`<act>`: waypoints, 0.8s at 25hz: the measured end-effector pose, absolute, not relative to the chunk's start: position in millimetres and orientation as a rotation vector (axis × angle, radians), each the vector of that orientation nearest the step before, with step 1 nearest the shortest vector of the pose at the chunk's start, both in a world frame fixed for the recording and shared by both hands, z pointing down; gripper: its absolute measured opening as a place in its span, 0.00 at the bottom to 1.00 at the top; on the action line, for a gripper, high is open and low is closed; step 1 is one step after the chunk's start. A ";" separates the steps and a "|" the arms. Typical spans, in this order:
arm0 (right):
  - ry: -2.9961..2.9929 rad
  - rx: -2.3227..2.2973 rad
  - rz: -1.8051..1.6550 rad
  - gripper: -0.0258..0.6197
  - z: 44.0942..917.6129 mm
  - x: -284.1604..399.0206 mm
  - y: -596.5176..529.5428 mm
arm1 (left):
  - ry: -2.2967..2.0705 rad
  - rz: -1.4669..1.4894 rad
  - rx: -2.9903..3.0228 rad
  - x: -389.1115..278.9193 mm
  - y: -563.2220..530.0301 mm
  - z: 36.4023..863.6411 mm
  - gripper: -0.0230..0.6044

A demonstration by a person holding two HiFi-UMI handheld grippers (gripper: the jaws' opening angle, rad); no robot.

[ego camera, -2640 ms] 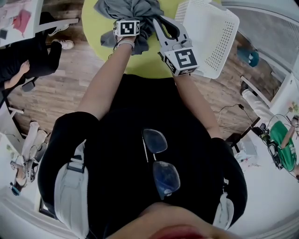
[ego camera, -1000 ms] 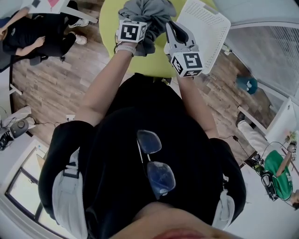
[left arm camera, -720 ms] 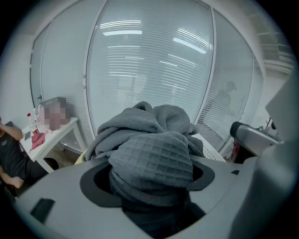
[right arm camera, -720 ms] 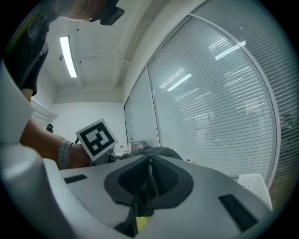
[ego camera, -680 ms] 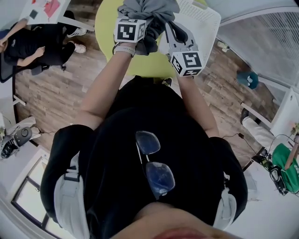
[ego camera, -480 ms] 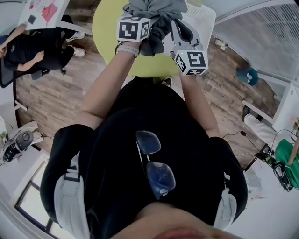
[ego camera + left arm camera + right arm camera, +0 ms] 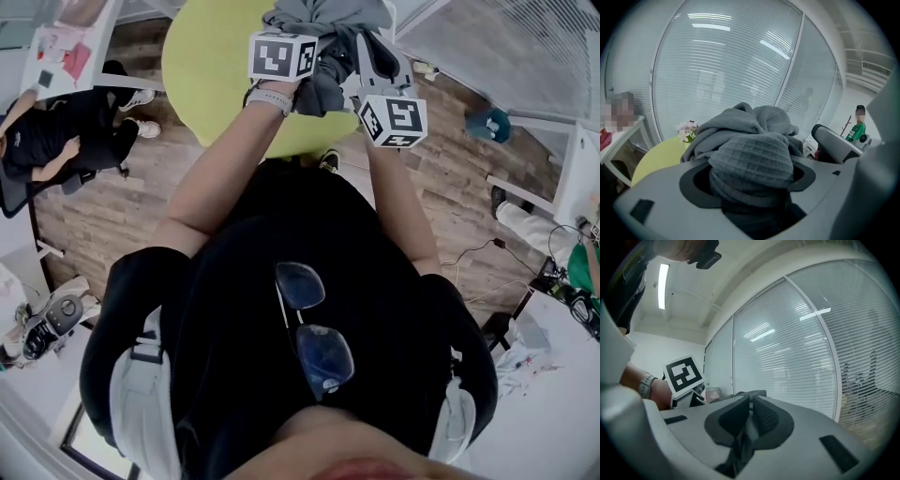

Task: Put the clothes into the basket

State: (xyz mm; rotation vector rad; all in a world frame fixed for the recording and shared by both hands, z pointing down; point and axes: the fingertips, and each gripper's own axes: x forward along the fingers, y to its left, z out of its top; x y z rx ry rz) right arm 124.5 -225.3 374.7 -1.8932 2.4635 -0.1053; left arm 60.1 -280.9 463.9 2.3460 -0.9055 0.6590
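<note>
An office-like workspace is indicated. Glass partition walls fitted with white horizontal blinds (image 7: 731,70) are seen beneath a long ceiling strip light (image 7: 662,280). A round yellow-green table (image 7: 206,66) is set on a brown wood-plank floor (image 7: 103,216), and a person in black (image 7: 47,141) is seated beside a white paper-strewn desk (image 7: 66,47).

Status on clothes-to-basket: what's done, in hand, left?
Done: grey garment gathered and held over the yellow-green table. In hand: left gripper clamps a thick bunch, right gripper pinches a thin fold. Left: dropping it in the basket, not in view now.
</note>
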 end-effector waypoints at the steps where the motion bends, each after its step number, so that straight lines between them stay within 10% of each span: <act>1: 2.454 -1.908 -0.108 0.10 375.6 128.9 -221.8 | -0.893 0.658 2.347 66.9 -279.3 464.7 0.62; 20: 2.374 -2.052 -0.237 0.10 412.2 175.8 -196.9 | -0.897 0.762 2.254 121.6 -292.6 544.2 0.63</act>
